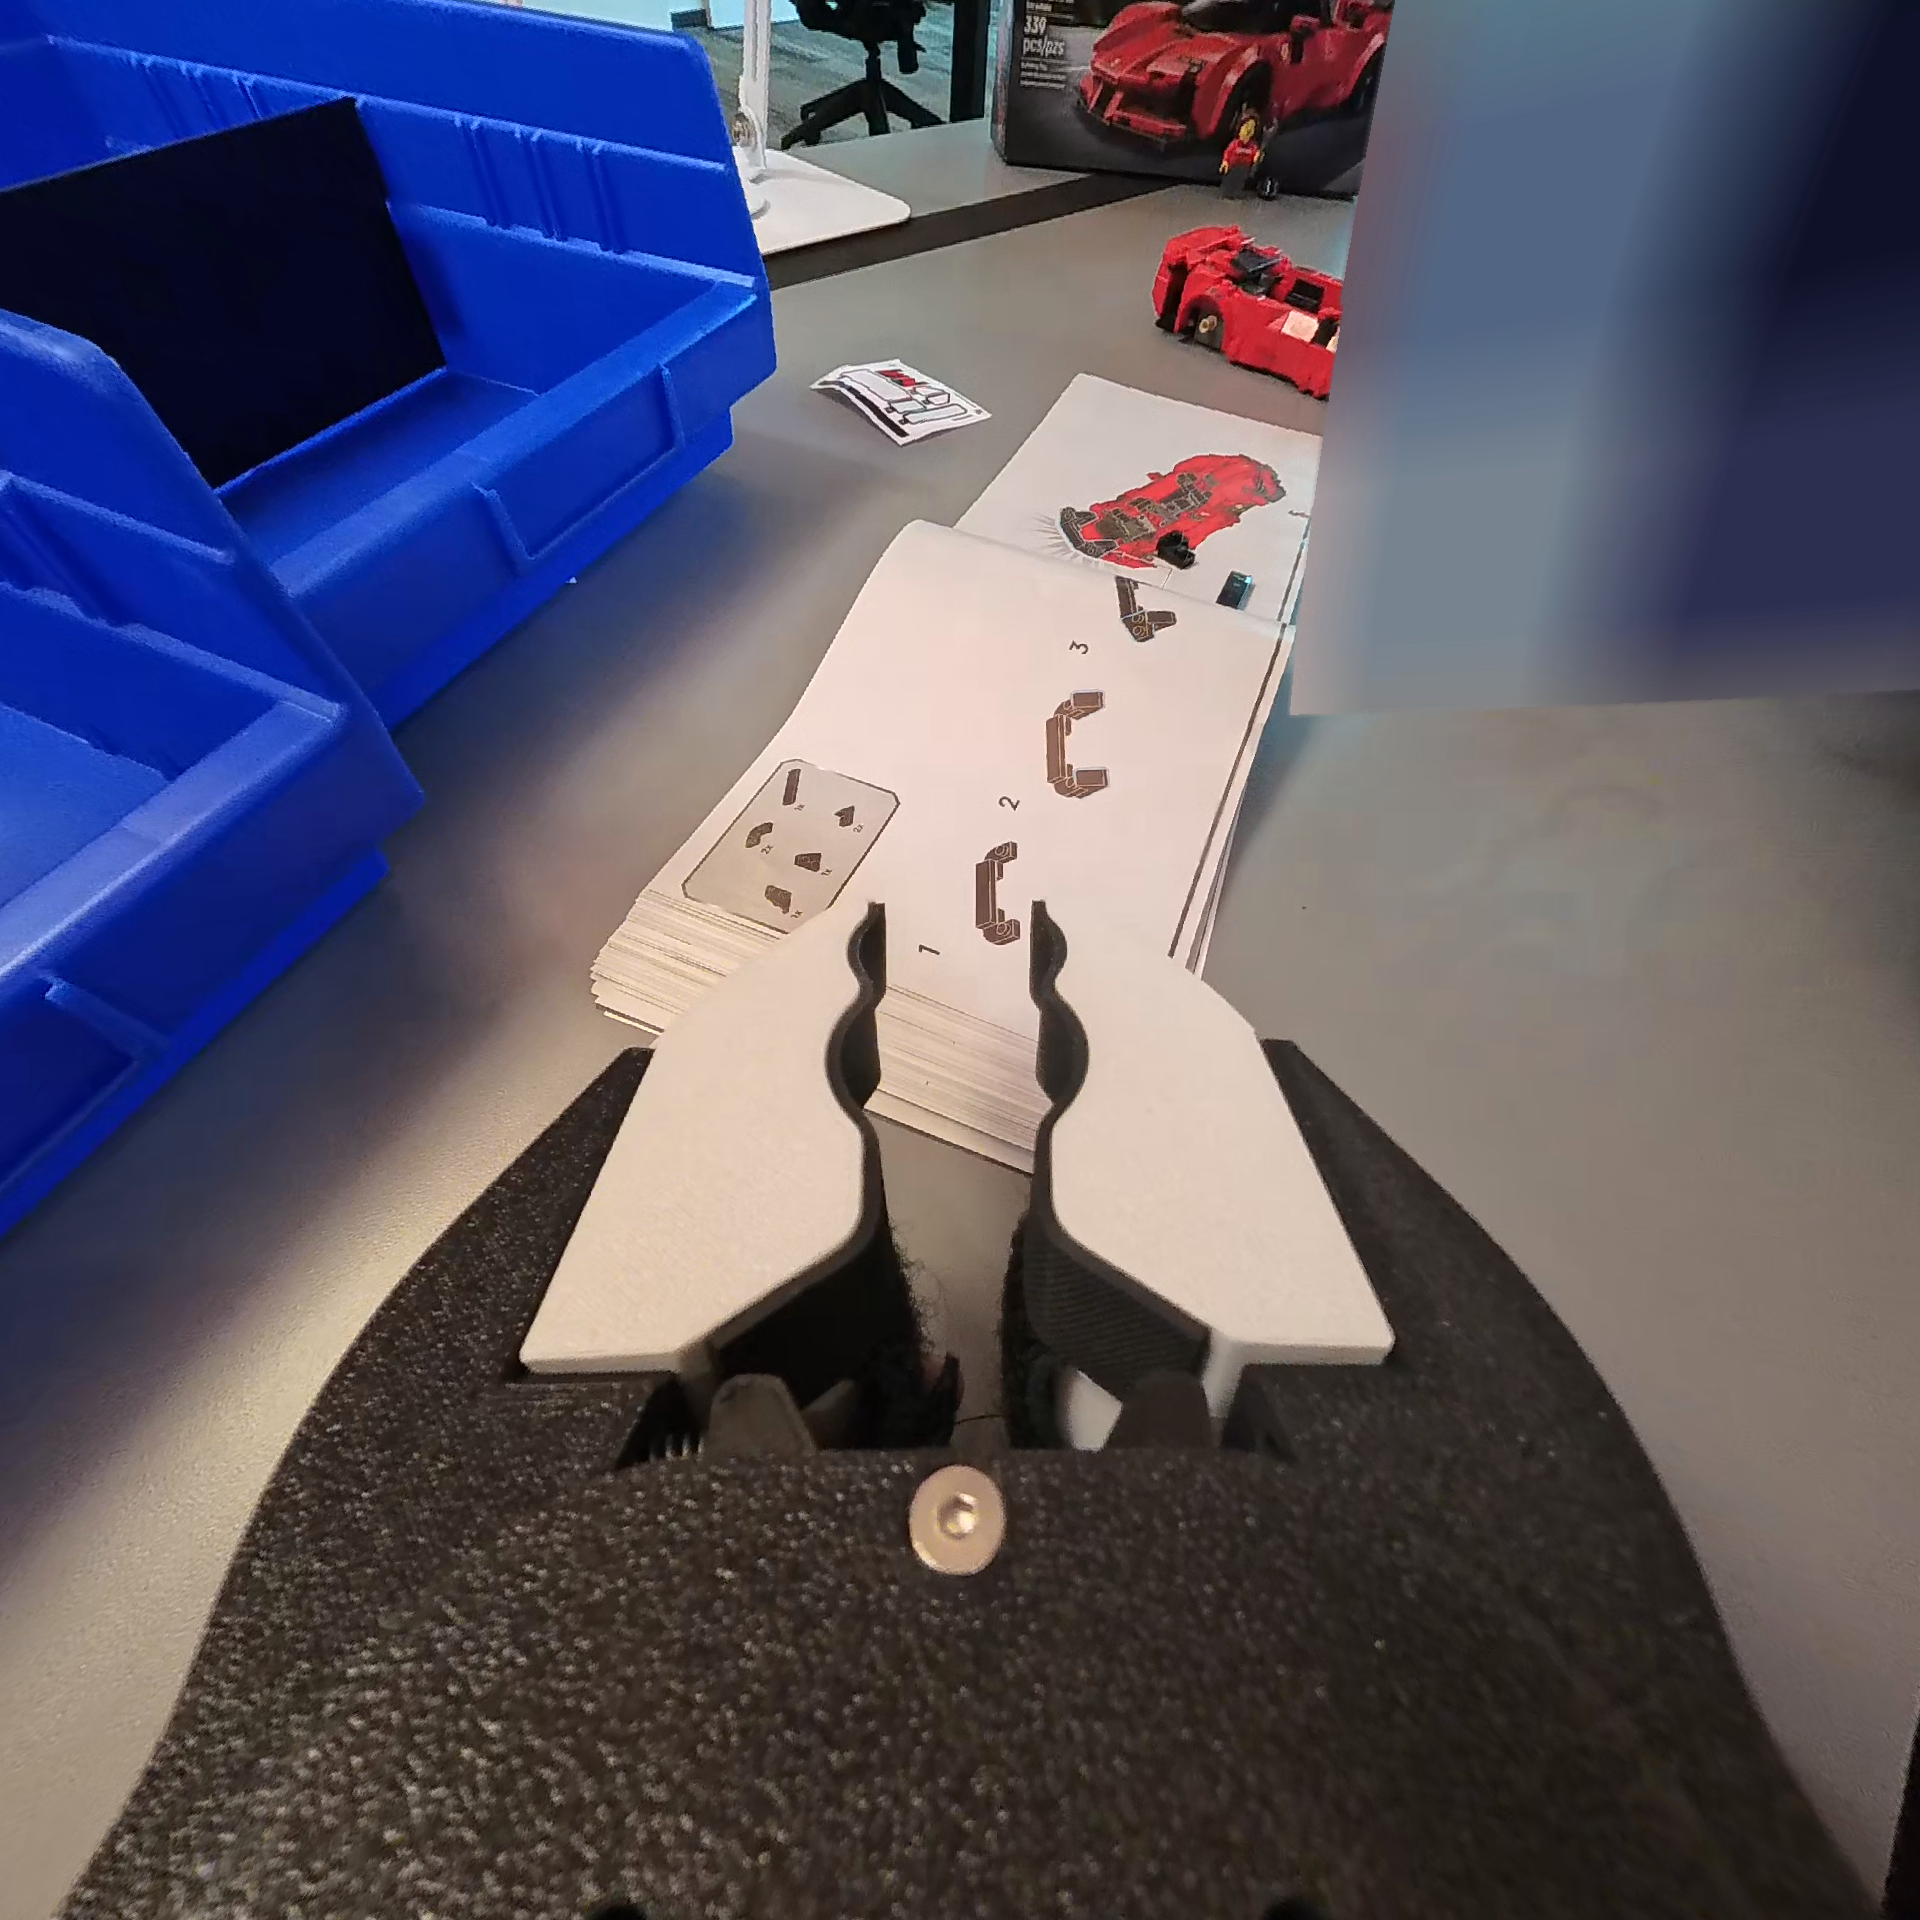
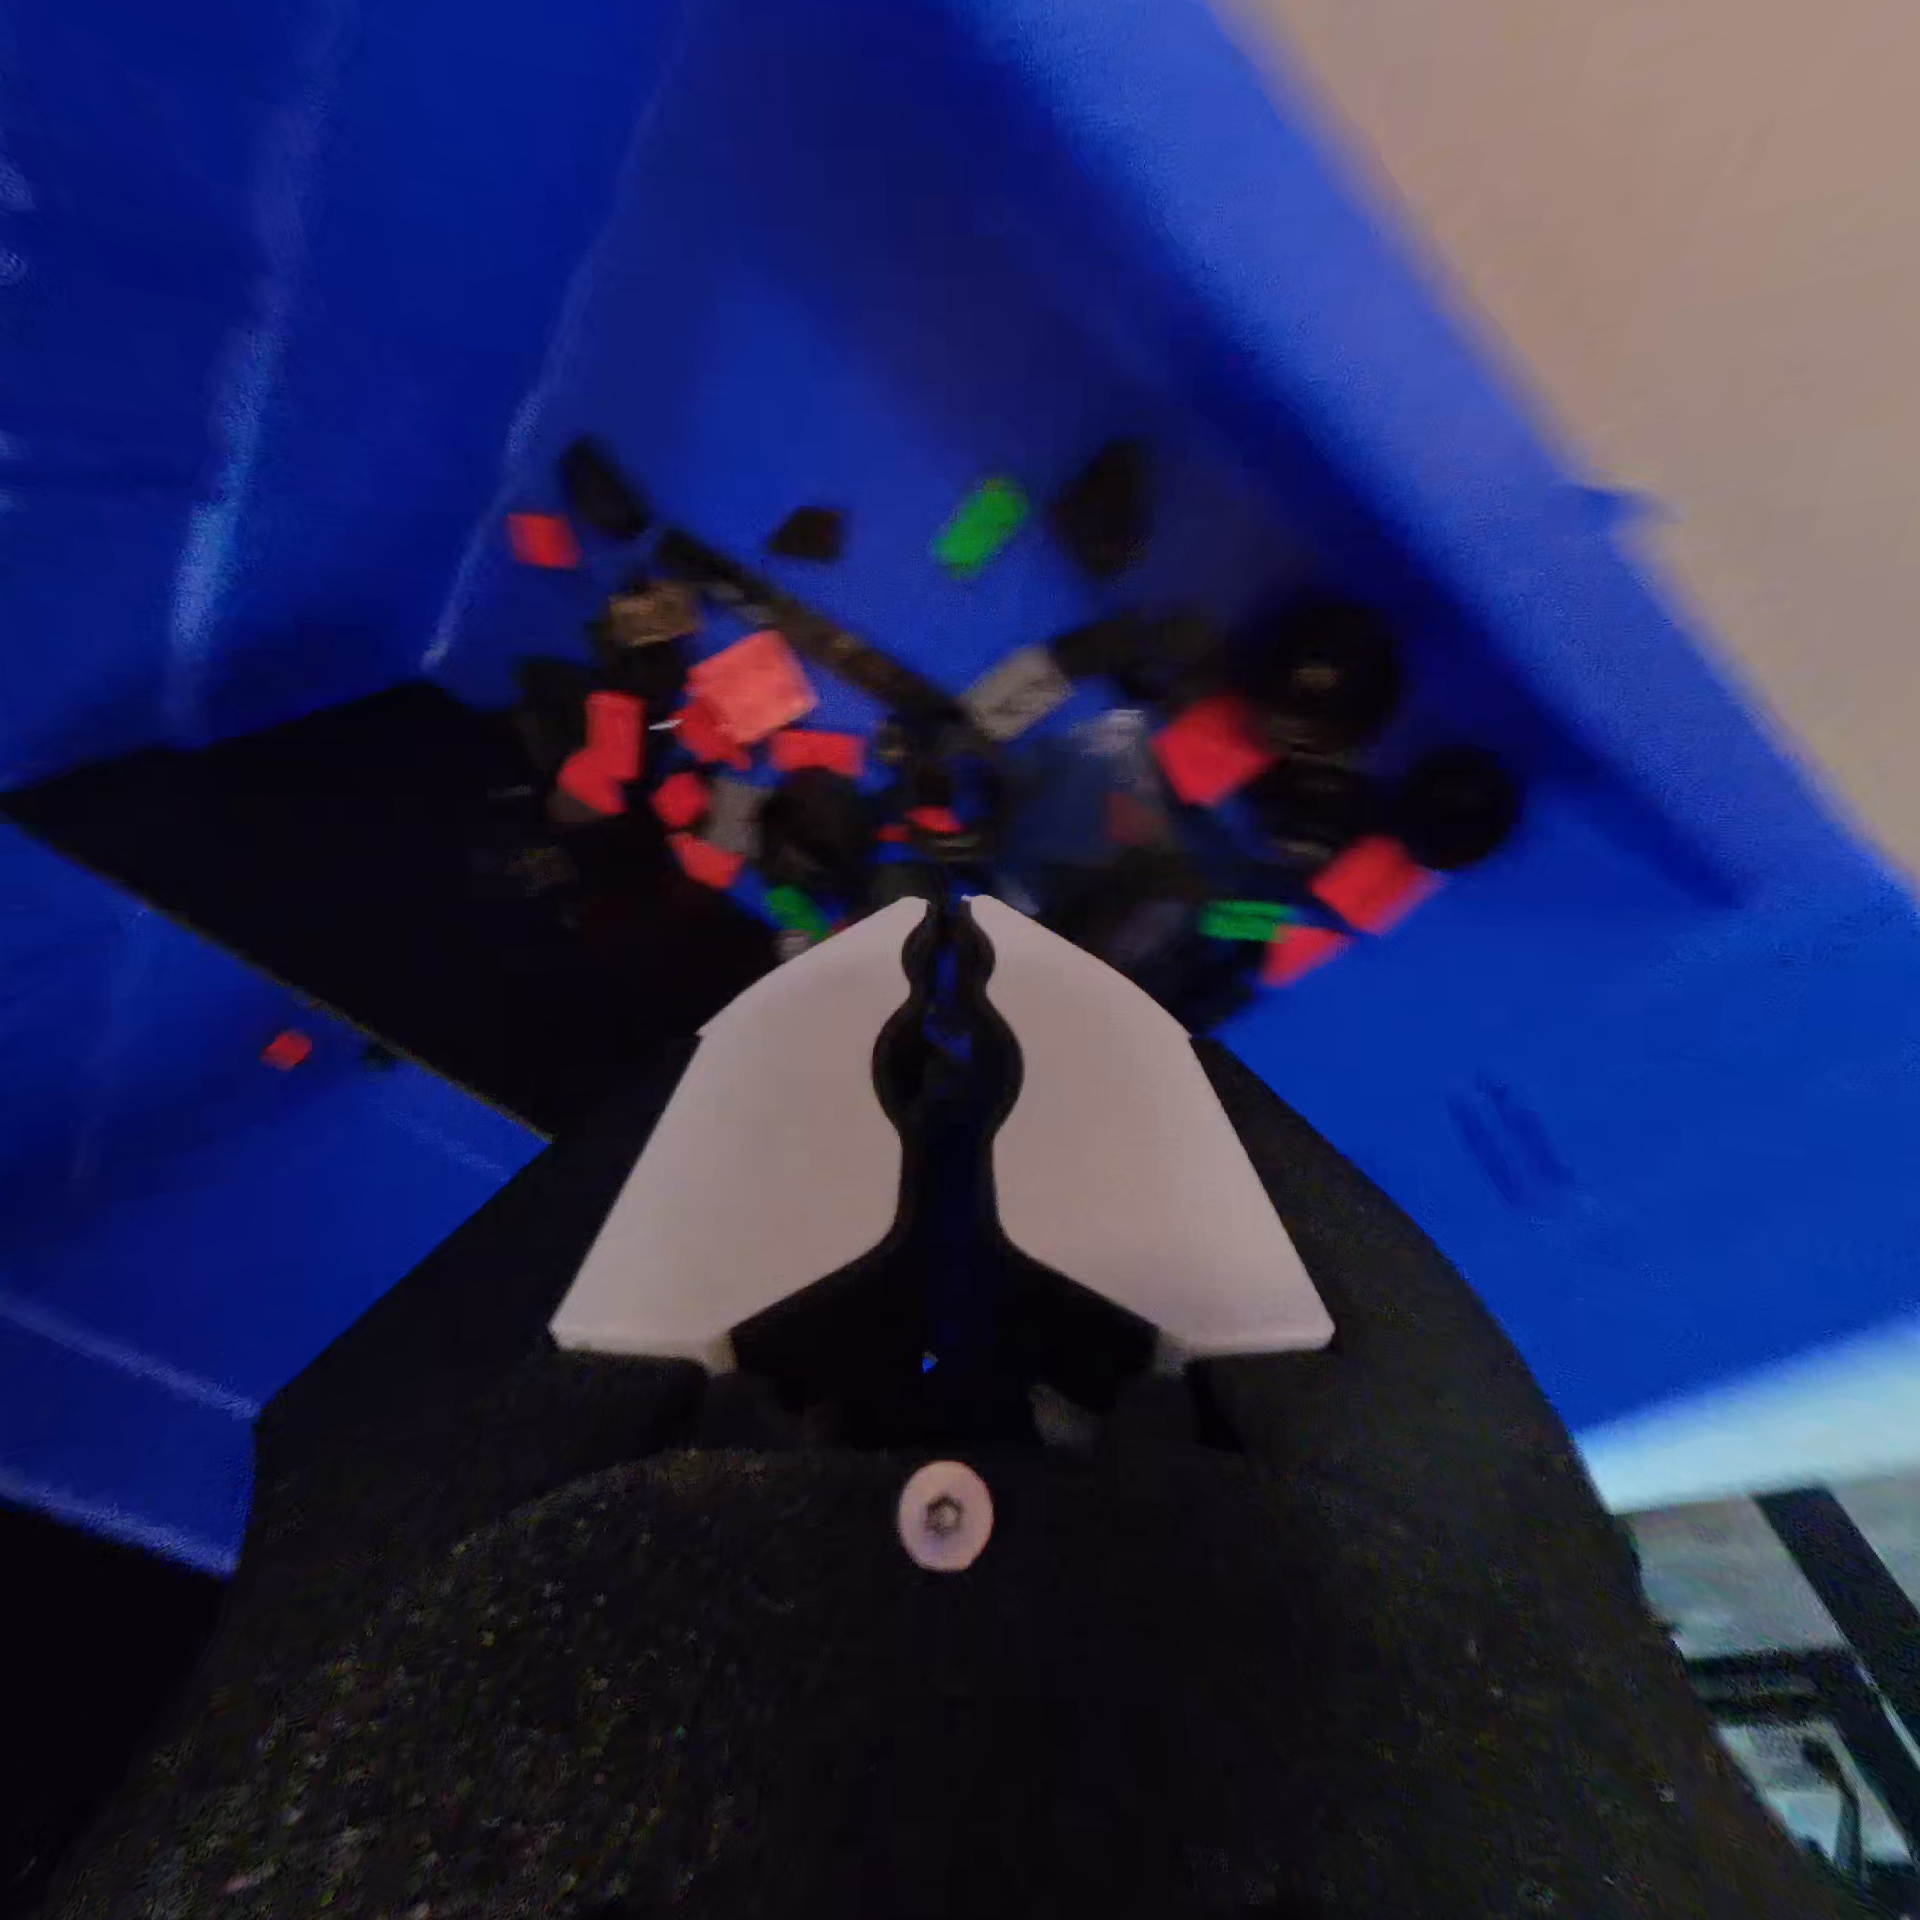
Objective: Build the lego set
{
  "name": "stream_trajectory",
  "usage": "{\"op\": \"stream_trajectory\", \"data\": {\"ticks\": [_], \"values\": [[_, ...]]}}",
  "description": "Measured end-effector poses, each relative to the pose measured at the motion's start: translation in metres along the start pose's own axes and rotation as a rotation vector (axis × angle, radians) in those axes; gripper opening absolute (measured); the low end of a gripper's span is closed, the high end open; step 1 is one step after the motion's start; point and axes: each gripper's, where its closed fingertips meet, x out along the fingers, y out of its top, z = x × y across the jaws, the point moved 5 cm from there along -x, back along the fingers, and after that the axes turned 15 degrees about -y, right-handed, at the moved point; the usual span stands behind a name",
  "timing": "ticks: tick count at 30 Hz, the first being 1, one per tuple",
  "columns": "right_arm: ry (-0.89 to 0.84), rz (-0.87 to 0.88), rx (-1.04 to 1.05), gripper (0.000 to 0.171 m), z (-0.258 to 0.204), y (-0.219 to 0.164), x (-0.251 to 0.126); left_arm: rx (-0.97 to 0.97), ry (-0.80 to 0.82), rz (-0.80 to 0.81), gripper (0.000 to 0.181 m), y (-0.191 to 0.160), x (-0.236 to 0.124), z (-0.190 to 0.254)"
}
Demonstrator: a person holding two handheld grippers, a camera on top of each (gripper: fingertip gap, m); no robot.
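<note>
L gripper point(image 1: 956, 920) fingers apart over open instruction booklet point(image 1: 966, 748), blue bins point(image 1: 499, 436) left, red lego car point(image 1: 1252, 307) beyond

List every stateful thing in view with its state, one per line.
left hand-held gripper: open, empty, over the booklet's near edge
right hand-held gripper: tips nearly together inside the bin; blurred, grasp unclear
instruction booklet: lying open on the table
red car: partly assembled
blue bin: holds loose pieces
set box: standing upright
</note>
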Motion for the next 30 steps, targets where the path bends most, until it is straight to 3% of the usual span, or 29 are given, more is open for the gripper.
{"op": "stream_trajectory", "data": {"ticks": [2,8,12,16,24,27,30], "values": [[-0.135,0.039,0.053,0.005,0.025,-0.003,-0.009,-0.005,-0.001,-0.003,0.026,0.0,0.001,0.0],[-0.265,-0.076,0.012,0.009,0.033,-0.005,0.014,-0.008,0.001,-0.002,0.026,0.0,0.001,-0.001],[-0.161,0.236,-0.135,0.005,0.009,0.036,0.013,-0.006,0.004,0.0,0.026,0.0,0.0,-0.001],[-0.295,0.152,-0.223,0.0,0.024,0.032,0.025,0.003,0.006,0.007,0.026,0.001,0.0,0.0],[-0.376,0.138,-0.376,0.0,0.015,0.034,0.035,0.007,0.002,0.032,0.025,0.002,-0.002,0.001],[-0.145,0.191,-0.324,0.0,-0.004,0.035,0.031,0.012,0.001,0.041,0.026,0.002,-0.003,0.001],[-0.177,0.225,-0.231,0.0,0.012,0.034,0.019,0.017,0.002,0.054,0.025,0.003,-0.005,0.002]]}}
